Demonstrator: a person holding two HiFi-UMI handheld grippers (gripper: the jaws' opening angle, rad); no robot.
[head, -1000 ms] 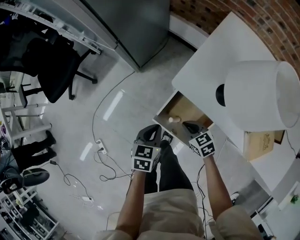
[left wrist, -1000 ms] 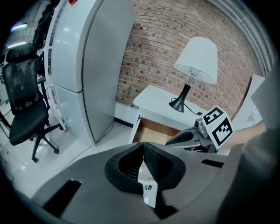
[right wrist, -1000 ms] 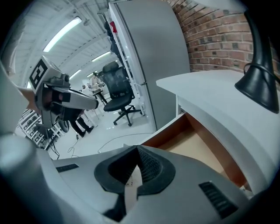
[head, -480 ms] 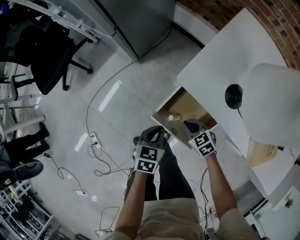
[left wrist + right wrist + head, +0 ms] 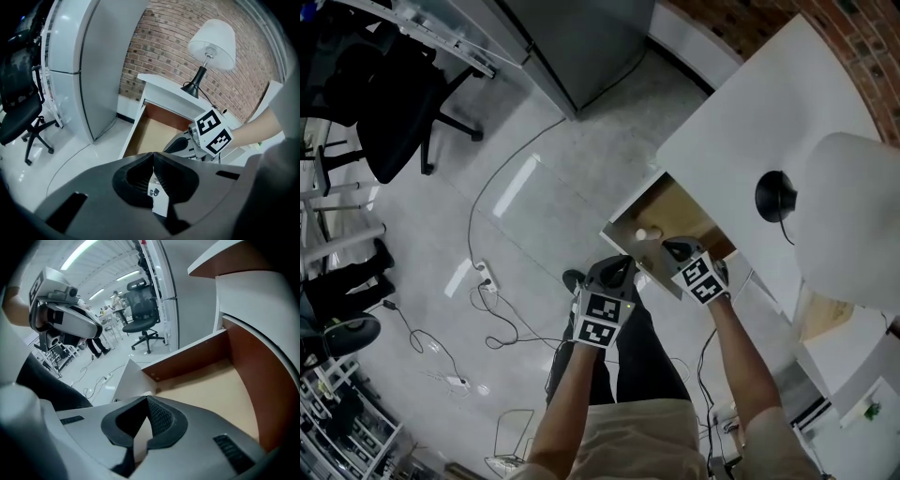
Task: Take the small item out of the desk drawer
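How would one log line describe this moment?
wooden desk drawer: open | small white item: inside | left gripper: shut | right gripper: shut

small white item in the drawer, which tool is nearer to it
Right. The right tool is over the drawer, close beside the small white item; the left tool hangs outside the drawer front.

Your small item shows only as a pale speck, unidentifiable; the lampshade runs off frame.
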